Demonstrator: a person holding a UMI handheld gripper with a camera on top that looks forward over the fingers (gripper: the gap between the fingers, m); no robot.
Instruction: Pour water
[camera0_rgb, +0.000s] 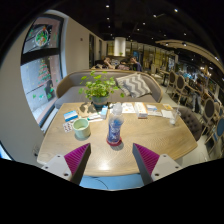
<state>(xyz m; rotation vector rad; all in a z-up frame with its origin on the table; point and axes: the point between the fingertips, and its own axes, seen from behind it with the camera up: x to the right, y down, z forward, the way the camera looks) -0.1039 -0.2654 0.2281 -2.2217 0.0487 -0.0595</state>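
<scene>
From the gripper view, the gripper (111, 160) hangs released above the near edge of a wooden tabletop (150, 135), its two pink pads (77, 157) spread wide and gripping nothing. A water bottle (115, 124) stands upright on a dark coaster just ahead of the fingers, roughly midway between them. A green cup (82, 128) stands left of it, with a potted plant (99, 89) beyond them.
</scene>
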